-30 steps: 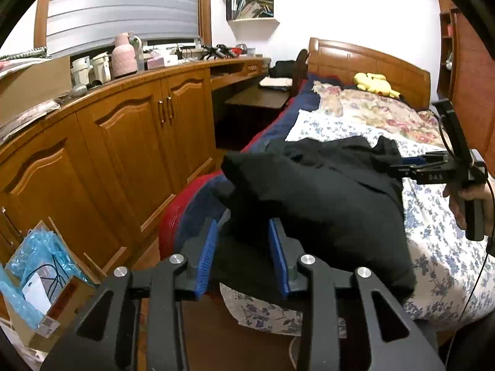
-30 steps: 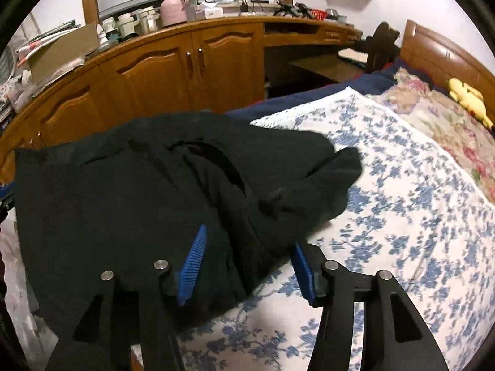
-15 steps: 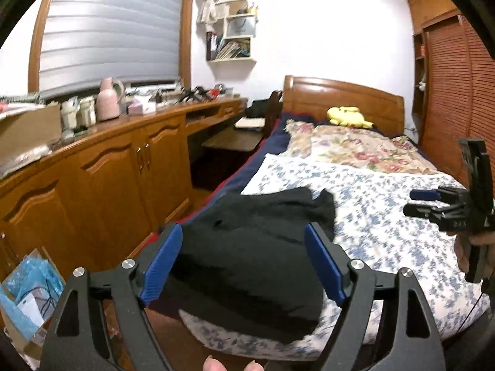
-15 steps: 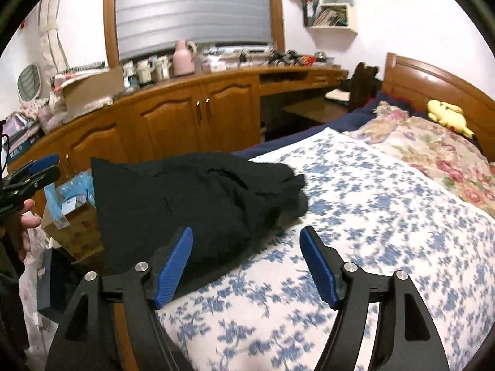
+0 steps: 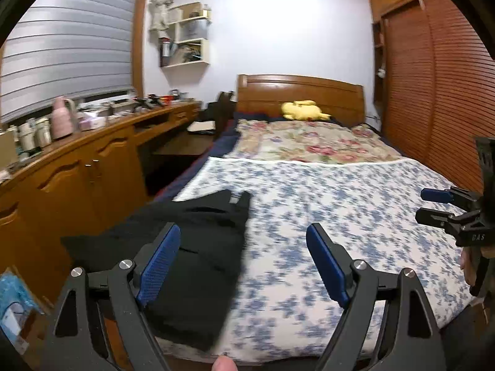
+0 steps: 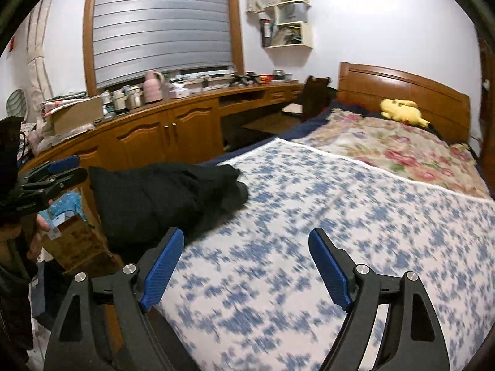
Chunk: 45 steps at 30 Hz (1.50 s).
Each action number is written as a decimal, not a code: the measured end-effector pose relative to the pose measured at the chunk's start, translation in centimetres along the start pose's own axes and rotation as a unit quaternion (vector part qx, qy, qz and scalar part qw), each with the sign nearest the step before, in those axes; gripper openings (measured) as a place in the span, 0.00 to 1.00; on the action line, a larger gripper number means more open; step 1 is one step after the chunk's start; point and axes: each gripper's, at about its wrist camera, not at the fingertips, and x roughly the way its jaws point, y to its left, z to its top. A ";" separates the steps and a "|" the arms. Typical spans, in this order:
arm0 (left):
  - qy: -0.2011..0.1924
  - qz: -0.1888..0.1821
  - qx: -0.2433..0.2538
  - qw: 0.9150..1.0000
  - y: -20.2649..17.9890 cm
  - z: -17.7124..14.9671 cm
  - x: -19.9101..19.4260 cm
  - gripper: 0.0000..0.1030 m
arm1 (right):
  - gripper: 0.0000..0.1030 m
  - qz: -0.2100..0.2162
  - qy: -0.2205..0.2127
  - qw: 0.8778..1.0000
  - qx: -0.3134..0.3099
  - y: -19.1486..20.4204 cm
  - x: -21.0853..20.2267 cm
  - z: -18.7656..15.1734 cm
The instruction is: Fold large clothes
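A black garment (image 5: pixel 191 247) lies bunched on the near left corner of the bed, one edge hanging over the side; the right wrist view shows the garment (image 6: pixel 161 198) as a folded heap. My left gripper (image 5: pixel 243 228) is open, held back from the bed with the garment's right edge below its left finger and nothing between the pads. My right gripper (image 6: pixel 246 232) hovers over the blue-flowered sheet (image 6: pixel 309 216), its jaws opening, with nothing between them. Each gripper shows in the other's view: the right gripper (image 5: pixel 428 205) at the far right, the left gripper (image 6: pixel 77 167) at the far left.
A long wooden cabinet (image 5: pixel 77 179) with a cluttered top runs along the bed's left side. A cardboard box with blue plastic (image 6: pixel 68 216) sits on the floor beside it. A floral quilt (image 5: pixel 309 142) and yellow plush (image 5: pixel 301 111) lie near the headboard. Louvred wardrobe doors (image 5: pixel 439 92) stand right.
Both grippers have let go of the black garment, opened wide and drawn back from it. The garment now lies on the bed's corner, farther away in both views.
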 end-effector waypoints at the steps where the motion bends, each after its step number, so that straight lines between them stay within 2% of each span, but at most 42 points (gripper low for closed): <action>1: 0.002 -0.010 0.005 1.000 -1.2 -0.2 0.3 0.82 | 0.83 -0.008 -0.001 1.000 0.003 -0.3 -0.8 -0.7; 9: 0.025 -0.083 0.012 0.996 -9.5 -1.6 1.9 0.82 | 0.85 -0.069 -0.016 0.996 0.047 -2.4 -6.4 -4.5; 15: 0.045 -0.118 0.010 0.992 -14.0 -2.5 2.2 0.82 | 0.85 -0.103 -0.018 0.992 0.076 -3.1 -9.4 -6.7; 24: 0.021 -0.144 0.032 0.989 -19.7 -2.1 -0.9 0.82 | 0.85 -0.183 -0.053 0.976 0.108 -3.0 -15.8 -8.7; 35: -0.005 -0.156 0.047 0.987 -22.3 -1.1 -4.2 0.82 | 0.85 -0.219 -0.090 0.964 0.123 -0.1 -18.9 -9.6; 45: -0.009 -0.154 0.048 0.987 -22.6 -1.2 -4.7 0.82 | 0.85 -0.220 -0.088 0.962 0.137 -0.8 -18.2 -10.7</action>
